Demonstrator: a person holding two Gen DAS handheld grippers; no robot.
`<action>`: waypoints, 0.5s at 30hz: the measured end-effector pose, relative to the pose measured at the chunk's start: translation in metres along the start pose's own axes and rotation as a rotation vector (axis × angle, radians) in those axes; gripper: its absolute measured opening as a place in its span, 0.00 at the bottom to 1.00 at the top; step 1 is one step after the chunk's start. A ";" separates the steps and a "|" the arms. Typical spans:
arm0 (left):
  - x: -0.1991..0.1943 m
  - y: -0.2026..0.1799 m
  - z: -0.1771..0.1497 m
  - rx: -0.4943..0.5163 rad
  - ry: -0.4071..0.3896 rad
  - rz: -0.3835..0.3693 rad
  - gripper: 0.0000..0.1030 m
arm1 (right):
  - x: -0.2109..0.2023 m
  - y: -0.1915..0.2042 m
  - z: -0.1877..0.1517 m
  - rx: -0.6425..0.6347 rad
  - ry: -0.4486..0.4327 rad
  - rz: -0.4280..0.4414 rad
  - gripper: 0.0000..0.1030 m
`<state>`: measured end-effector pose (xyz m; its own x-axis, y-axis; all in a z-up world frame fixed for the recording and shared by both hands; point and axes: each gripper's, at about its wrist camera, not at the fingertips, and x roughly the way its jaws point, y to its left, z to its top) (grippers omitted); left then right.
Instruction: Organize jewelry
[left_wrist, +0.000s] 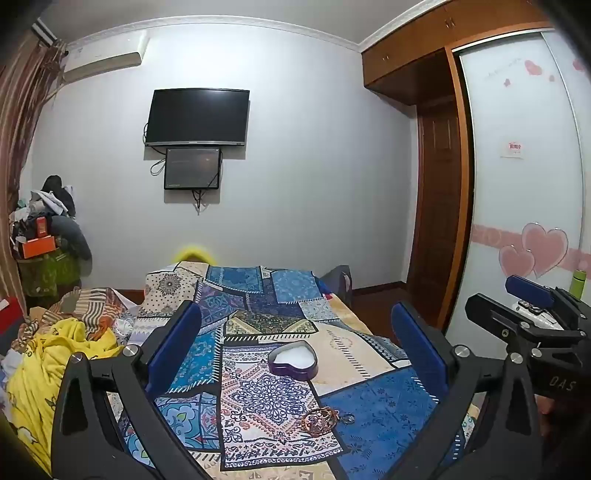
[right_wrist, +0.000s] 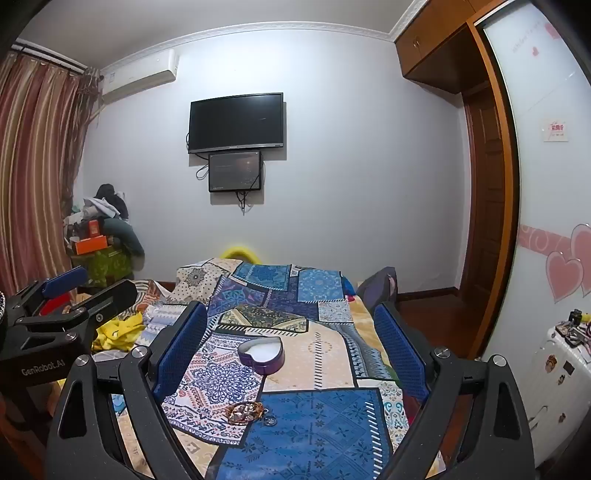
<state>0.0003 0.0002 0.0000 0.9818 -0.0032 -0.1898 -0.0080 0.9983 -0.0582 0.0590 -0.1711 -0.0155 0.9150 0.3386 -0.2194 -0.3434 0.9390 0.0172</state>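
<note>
I hold both my left gripper (left_wrist: 295, 347) and right gripper (right_wrist: 291, 343) wide apart, empty, above the bedspread (left_wrist: 388, 410). The bracelets (left_wrist: 320, 421) lie tangled near the heart-shaped box (left_wrist: 293, 361); pinching might snag cloth or lift several together.

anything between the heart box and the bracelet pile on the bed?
Nothing: only bare patterned bedspread between heart box and bracelet pile. Both wrist views show it.
</note>
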 end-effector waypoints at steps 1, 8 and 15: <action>0.000 0.000 0.000 0.003 -0.005 0.002 1.00 | 0.000 0.000 0.000 0.000 0.000 0.000 0.88; 0.002 -0.002 0.000 0.005 0.004 0.001 1.00 | 0.000 0.000 0.001 0.002 -0.002 0.003 0.88; 0.003 -0.001 -0.002 0.002 0.012 0.000 1.00 | -0.001 -0.001 0.001 -0.002 -0.005 0.002 0.88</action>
<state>0.0029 -0.0004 -0.0026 0.9794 -0.0040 -0.2018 -0.0074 0.9984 -0.0559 0.0586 -0.1720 -0.0142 0.9154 0.3406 -0.2144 -0.3456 0.9383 0.0152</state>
